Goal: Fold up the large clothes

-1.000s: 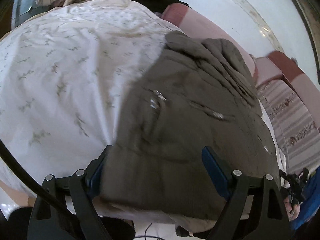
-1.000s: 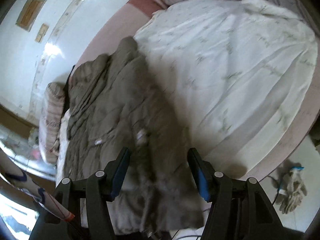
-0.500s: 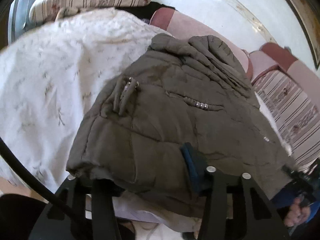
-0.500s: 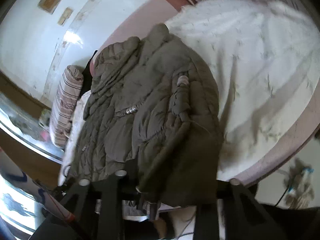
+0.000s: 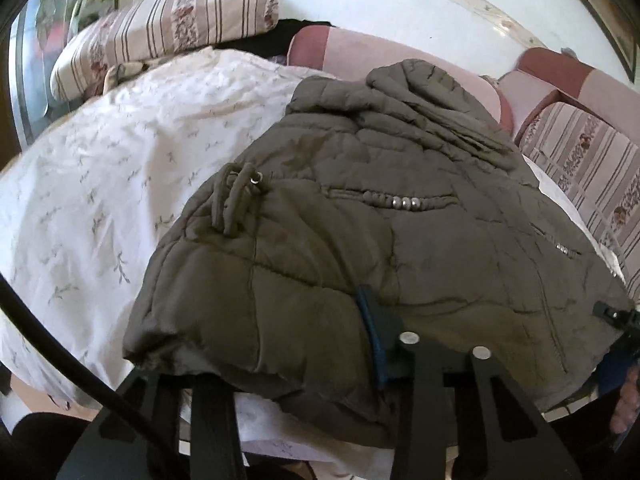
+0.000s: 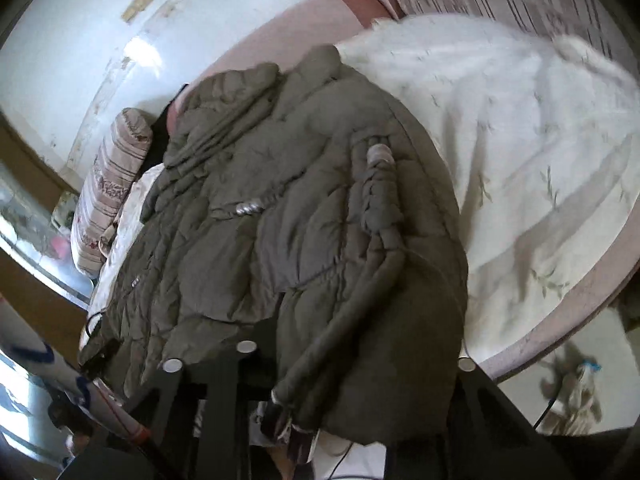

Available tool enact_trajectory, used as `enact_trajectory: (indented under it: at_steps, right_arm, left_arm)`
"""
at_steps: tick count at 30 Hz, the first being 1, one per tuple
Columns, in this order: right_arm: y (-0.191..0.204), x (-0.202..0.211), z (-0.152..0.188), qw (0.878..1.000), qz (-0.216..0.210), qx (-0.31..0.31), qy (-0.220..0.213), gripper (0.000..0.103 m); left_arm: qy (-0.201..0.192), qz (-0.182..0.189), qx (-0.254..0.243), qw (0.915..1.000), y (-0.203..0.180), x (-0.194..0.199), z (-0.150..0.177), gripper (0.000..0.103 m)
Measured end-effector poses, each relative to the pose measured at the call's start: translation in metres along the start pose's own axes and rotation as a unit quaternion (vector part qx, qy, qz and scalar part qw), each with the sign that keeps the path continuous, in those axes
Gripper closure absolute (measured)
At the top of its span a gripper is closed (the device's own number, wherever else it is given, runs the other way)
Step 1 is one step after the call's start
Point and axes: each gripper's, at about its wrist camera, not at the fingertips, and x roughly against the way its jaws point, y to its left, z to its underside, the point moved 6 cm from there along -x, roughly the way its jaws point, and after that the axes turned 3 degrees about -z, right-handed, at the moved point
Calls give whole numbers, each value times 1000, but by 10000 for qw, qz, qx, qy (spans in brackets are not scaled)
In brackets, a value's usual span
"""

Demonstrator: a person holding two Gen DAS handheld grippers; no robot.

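An olive-brown quilted jacket (image 5: 360, 220) lies on a bed with its hood toward the wall. My left gripper (image 5: 272, 344) is at the near hem and its jaws are closing; the hem's corner is bunched between them, and the blue right pad (image 5: 374, 332) presses into the fabric. The left finger is hidden under the cloth. In the right wrist view the jacket (image 6: 280, 220) fills the middle. My right gripper (image 6: 360, 360) is shut on the other hem corner, which drapes over and hides its pads.
A white leaf-print sheet (image 5: 120, 180) covers the bed, and its pink rim (image 6: 560, 320) curves toward the floor. Striped pillows (image 5: 168, 28) and a striped cushion (image 5: 580, 168) lie by the wall. Gloves (image 6: 576, 384) lie on the floor. A person's hand (image 5: 628, 400) shows at the right edge.
Both grippers stood open around the flat hem a second ago. They have since closed on it, and the hem corners are now bunched and raised off the sheet.
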Motion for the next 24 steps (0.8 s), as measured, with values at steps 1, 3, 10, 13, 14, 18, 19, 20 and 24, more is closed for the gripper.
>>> enact_trajectory:
  at_steps: [1,3,10,13,14,18,19,20,24]
  right_arm:
    - [4,1,0,9999,78,142,-40,77]
    - [3,-1,2,9996,180,223,-3,77]
    - [-5,-10,6,9995,292,135,24,68]
    - [-6,-10,6,9996,253,123,0,67]
    - [-6,-10,6,9996,259,132,0,67]
    - [-1,-6,5,9992,300,262,-17,74]
    - [2,-5,5,9990,296,327,-60,77]
    - [4,-3,5,9989,288,368,-101,79]
    - [9,4,1,9986,181,418,-275,81]
  left_arm:
    - [-4,-27,-27,10000,0,0,1,66]
    - [7,-106,-99,9999,-1,-2,2,65]
    - [-178,-468,-424,9978,-6,-5,7,59]
    - [-316,-553,-464,9969,-6,-4,9,57]
    - [-326,-591,-493,9965,-7,-4,9,55]
    - [-325,-797,-739,9935,-11,-2,7,56]
    - [-372,-779,-775,9932,-12,-1,6,59]
    - [-389,-756,-797,9932,-12,1,6,65]
    - [-582,-649,-899,9921,-17,10,2,80]
